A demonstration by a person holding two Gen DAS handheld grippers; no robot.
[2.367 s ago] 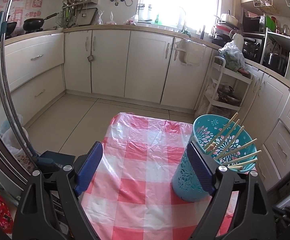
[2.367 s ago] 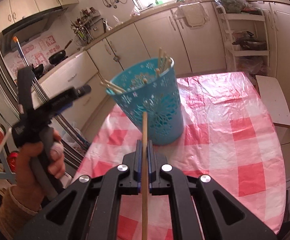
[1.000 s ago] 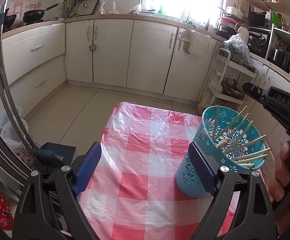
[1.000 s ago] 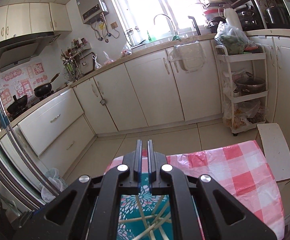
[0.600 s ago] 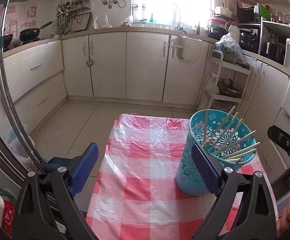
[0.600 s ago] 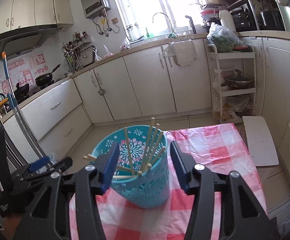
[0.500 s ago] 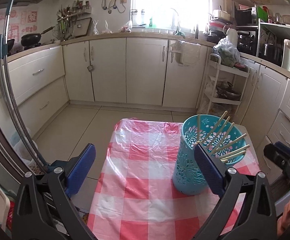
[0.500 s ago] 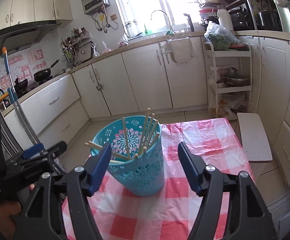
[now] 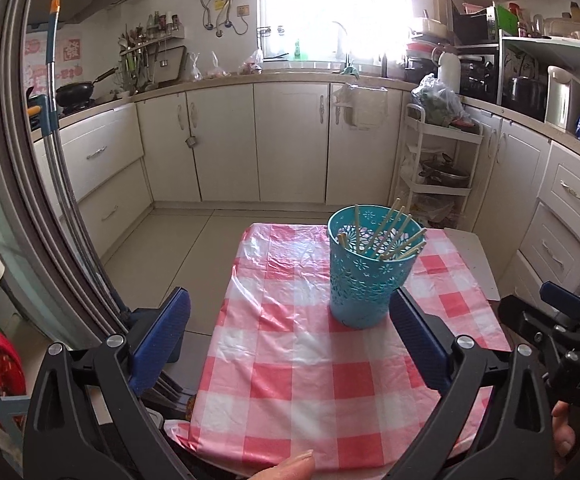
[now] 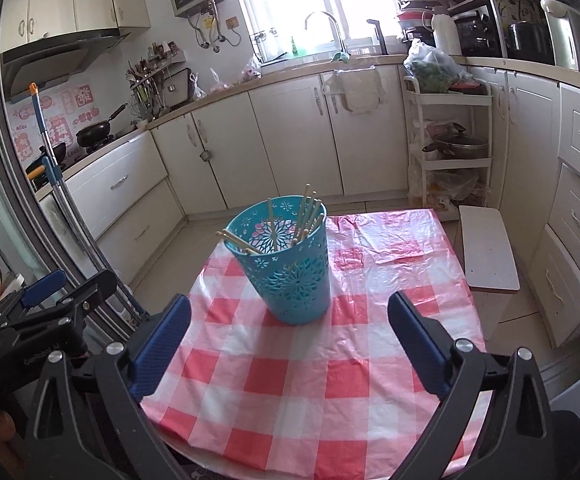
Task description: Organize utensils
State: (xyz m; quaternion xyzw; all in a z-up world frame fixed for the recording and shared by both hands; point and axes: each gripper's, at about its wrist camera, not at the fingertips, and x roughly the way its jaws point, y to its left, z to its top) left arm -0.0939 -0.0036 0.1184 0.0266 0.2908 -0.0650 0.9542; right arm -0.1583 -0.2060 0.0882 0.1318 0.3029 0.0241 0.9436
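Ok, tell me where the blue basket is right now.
The blue basket stands upright on the checked tablecloth, ahead of the open right tool, chopsticks inside; in the left wrist view it sits right of centre.

Cream kitchen cabinets (image 9: 290, 140), bright window (image 9: 330, 4), tiled floor (image 9: 162, 248)

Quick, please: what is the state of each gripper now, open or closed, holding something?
Left gripper: open, holding nothing.
Right gripper: open, holding nothing; the chopsticks stand in the blue basket.
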